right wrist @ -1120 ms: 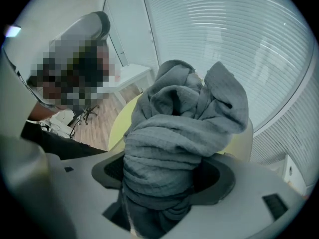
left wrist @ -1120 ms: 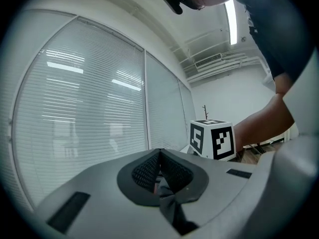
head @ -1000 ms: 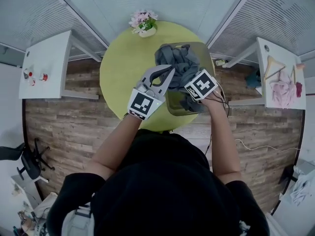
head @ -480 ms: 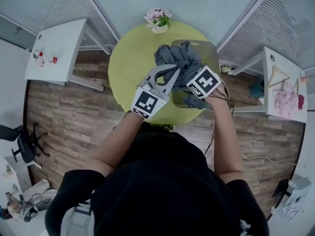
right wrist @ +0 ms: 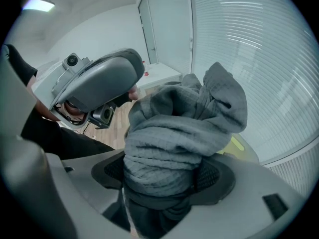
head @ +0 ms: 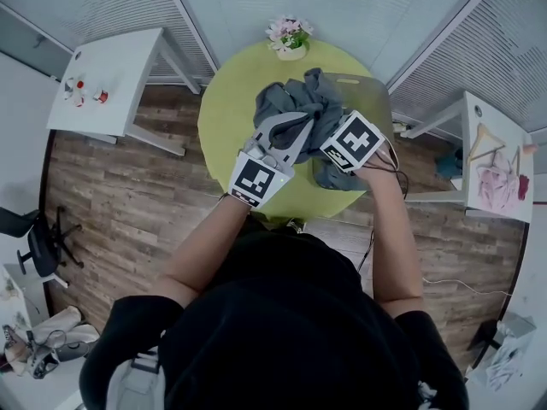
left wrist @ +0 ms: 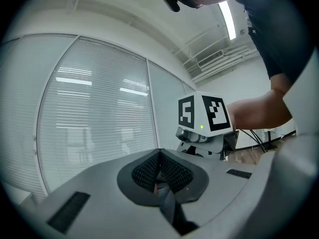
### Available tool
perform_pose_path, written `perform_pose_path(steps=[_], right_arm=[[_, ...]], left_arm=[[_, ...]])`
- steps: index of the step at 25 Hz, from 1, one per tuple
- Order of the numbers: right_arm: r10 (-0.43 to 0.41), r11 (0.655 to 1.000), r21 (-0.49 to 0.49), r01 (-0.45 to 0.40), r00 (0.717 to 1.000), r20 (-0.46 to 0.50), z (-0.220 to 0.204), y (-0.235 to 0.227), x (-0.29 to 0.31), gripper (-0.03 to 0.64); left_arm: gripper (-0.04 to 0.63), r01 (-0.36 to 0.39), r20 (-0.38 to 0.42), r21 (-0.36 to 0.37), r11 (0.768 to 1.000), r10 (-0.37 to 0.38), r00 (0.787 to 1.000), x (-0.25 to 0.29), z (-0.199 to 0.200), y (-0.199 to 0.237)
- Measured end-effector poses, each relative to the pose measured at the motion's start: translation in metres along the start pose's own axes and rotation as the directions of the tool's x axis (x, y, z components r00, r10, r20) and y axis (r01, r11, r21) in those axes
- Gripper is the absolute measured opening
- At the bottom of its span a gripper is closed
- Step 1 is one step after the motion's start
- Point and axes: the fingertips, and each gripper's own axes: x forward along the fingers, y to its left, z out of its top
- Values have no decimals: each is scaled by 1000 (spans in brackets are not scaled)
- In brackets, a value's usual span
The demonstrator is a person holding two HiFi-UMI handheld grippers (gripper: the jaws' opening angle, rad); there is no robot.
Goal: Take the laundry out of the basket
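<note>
A crumpled grey garment (head: pixel 292 105) hangs over the round yellow-green table (head: pixel 231 118), left of the grey basket (head: pixel 369 101). My right gripper (head: pixel 329 135) is shut on a thick wad of this garment (right wrist: pixel 184 133), which fills the space between its pads and bulges up beyond them. My left gripper (head: pixel 295 126) points level beside it, with its jaws together at the garment's near edge. In the left gripper view, a thin strip of grey cloth (left wrist: pixel 167 203) shows between the pads of my left gripper (left wrist: pixel 159 156). More grey cloth (head: pixel 338 178) lies low in the basket.
A pot of pink flowers (head: pixel 289 37) stands at the table's far edge. A white side table (head: pixel 111 71) with small red items is at the left. Another white table (head: pixel 500 165) with hangers and pink clothes is at the right. An office chair (head: pixel 38 246) stands on the wooden floor.
Both grippers have risen and moved left, and the grey garment has come up out of the basket and over the table. Neither gripper has opened or closed.
</note>
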Motion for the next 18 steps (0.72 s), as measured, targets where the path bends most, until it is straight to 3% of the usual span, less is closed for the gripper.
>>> perform_pose_path(steps=[8, 18], right_arm=[[47, 998, -30, -48, 999, -8, 42, 25, 20, 380], [3, 1000, -10, -3, 999, -42, 80, 36, 43, 380]], left_arm=[[6, -30, 6, -19, 999, 30, 1000, -30, -6, 38], [6, -3, 16, -30, 1000, 4, 1000, -58, -15, 76]])
